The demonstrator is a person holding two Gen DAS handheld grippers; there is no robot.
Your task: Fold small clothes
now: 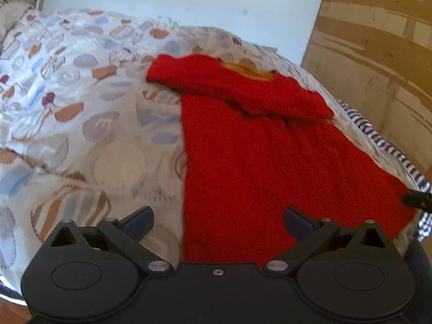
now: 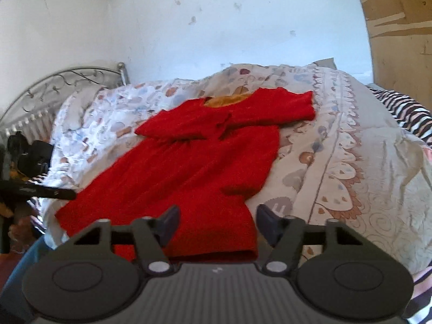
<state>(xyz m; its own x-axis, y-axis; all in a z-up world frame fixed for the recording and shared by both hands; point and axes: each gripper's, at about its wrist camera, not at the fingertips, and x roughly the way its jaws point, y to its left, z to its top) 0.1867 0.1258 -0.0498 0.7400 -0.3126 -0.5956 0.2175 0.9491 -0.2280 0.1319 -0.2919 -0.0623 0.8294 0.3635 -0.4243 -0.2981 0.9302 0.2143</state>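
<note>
A small red knitted dress (image 1: 259, 156) lies flat on the patterned bedspread (image 1: 81, 108), neckline at the far end with an orange lining showing. Both sleeves are folded in across the chest. My left gripper (image 1: 218, 221) is open and empty, hovering over the dress's near left hem edge. In the right wrist view the dress (image 2: 189, 167) lies the same way, and my right gripper (image 2: 217, 222) is open and empty over its near right hem corner. The right gripper's tip also shows at the right edge of the left wrist view (image 1: 417, 198).
A metal headboard (image 2: 59, 86) stands at the far left by the white wall (image 2: 216, 27). A striped cloth (image 1: 388, 145) lies along the bed's right edge. A wooden wardrobe panel (image 1: 378, 54) stands right. The left gripper's black body (image 2: 32, 162) shows at left.
</note>
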